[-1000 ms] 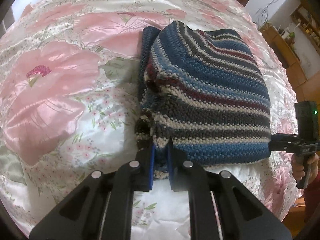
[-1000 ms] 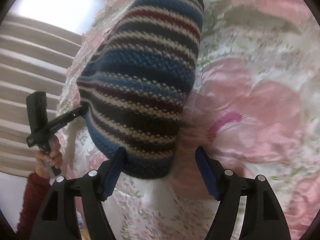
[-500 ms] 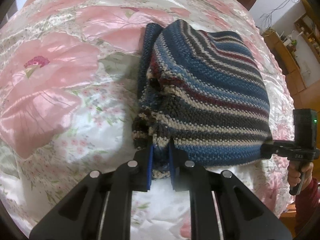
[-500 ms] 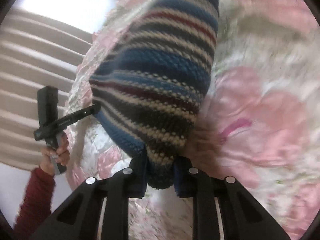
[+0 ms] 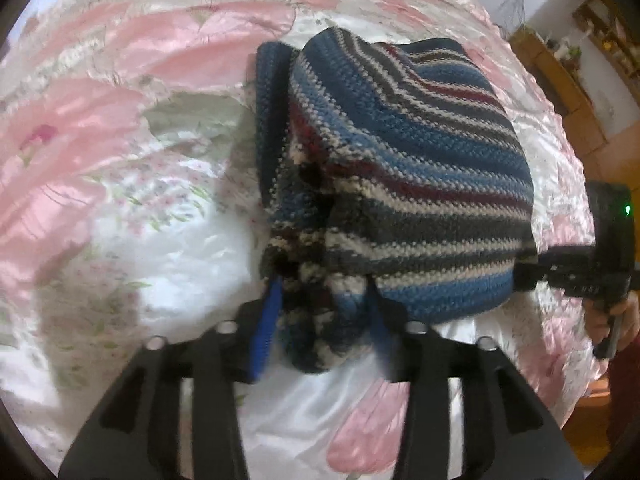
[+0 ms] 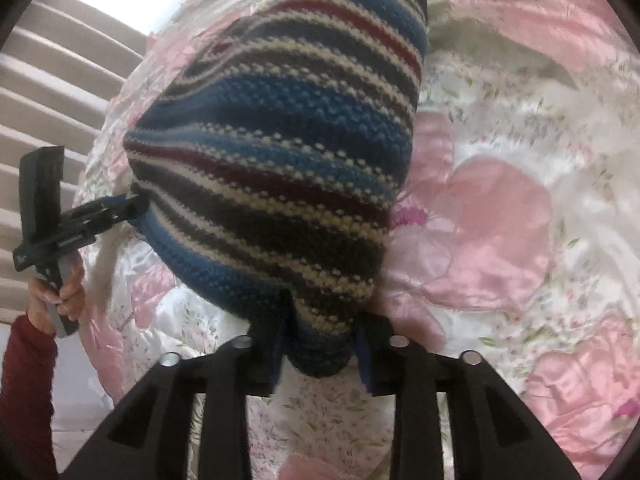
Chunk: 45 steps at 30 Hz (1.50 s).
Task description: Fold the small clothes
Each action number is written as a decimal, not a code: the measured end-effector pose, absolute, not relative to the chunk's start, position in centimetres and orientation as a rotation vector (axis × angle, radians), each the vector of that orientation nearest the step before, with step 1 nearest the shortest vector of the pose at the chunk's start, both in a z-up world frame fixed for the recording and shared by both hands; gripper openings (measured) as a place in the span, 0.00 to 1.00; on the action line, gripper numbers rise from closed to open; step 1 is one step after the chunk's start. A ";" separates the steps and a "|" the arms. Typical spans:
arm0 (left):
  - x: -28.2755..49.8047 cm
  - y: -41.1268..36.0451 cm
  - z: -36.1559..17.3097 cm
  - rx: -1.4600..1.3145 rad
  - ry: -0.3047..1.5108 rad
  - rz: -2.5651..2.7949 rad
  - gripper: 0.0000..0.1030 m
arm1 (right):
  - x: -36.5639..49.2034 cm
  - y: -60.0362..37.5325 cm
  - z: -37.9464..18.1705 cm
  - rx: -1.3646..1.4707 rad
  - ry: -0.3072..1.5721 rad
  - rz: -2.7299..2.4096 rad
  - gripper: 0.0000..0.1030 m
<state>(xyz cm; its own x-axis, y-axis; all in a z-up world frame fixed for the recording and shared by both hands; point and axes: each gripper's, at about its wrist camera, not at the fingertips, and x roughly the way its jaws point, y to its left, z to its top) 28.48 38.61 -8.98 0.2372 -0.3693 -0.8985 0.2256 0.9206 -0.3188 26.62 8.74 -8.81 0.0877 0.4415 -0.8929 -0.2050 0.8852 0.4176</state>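
Note:
A folded knitted sweater [image 5: 408,168] with blue, cream, grey and dark red stripes lies on the bed. In the left wrist view my left gripper [image 5: 322,324] stands open, and the sweater's bunched near corner rests loosely between its blue pads [image 5: 264,332]. The right gripper [image 5: 528,276] touches the sweater's right edge, held by a hand [image 5: 612,316]. In the right wrist view my right gripper [image 6: 322,344] is shut on the sweater's [image 6: 280,152] thick near edge, which bulges out between the fingers. At the far left corner the left gripper [image 6: 134,206] shows small.
A shiny pink and white flowered bedspread [image 5: 120,160] covers the bed under the sweater. Wooden furniture [image 5: 560,80] stands past the bed's far right edge. Beige ribbed panels [image 6: 52,100] rise behind the bed on the left. A dark red sleeve [image 6: 24,380] is at lower left.
My left gripper has opened and let go of the sweater's corner. My right gripper went from open to shut on the sweater's edge and holds it, its fingers slightly wider than half a second ago.

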 end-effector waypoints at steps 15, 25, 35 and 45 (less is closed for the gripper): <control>39.4 38.0 -5.1 -0.355 1.193 -0.423 0.71 | 29.0 6.2 -5.6 0.260 1.258 0.445 0.46; 43.3 35.5 -8.9 -0.423 1.257 -0.383 0.33 | 29.4 4.5 -8.3 0.343 1.265 0.458 0.46; 39.8 38.6 -6.4 -0.401 1.105 -0.239 0.12 | 29.2 5.2 -8.2 0.332 1.254 0.469 0.47; 39.3 37.8 -7.4 -0.255 1.156 -0.153 0.48 | 29.1 6.1 -7.3 0.246 1.250 0.426 0.48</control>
